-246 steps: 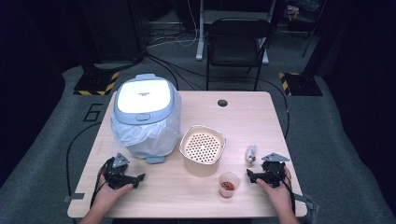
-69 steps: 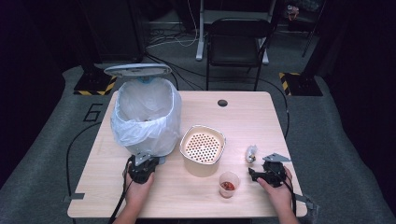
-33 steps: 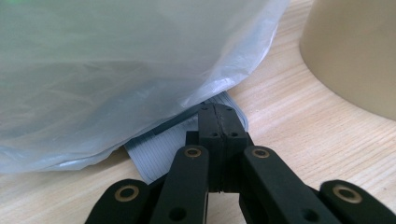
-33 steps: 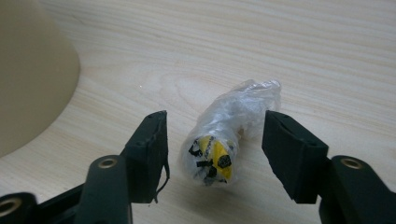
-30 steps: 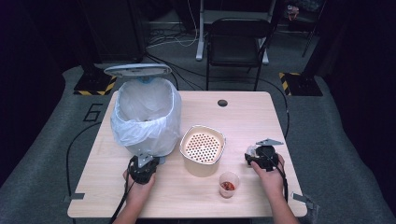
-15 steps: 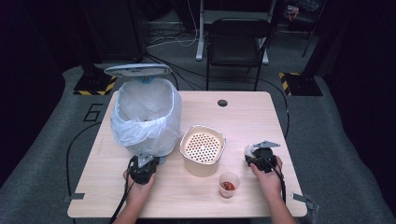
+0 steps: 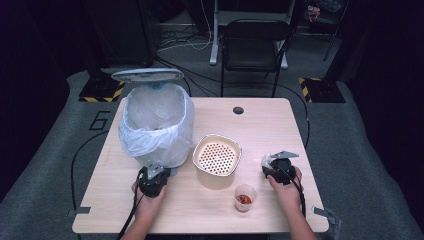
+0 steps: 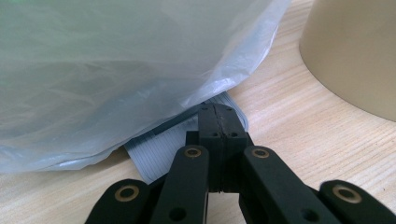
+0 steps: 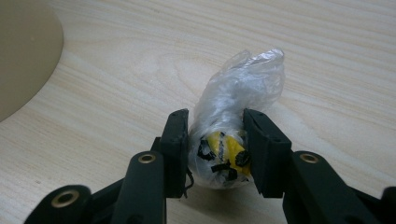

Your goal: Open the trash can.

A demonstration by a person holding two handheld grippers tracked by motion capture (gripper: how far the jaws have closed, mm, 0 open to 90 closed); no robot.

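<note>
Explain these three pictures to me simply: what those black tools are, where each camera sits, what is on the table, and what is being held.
A person holds a hand tool with two black jaws in each hand. One camera looks down from above the table; one rides on each tool, looking along its jaws. On the table stand a bin lined with a plastic bag, its lid up, a beige pot with a perforated insert, and a small cup holding something red. The left gripper is shut, its tip on the bin's grey pedal. The right gripper has just been closing and grips a small plastic-wrapped bundle.
</note>
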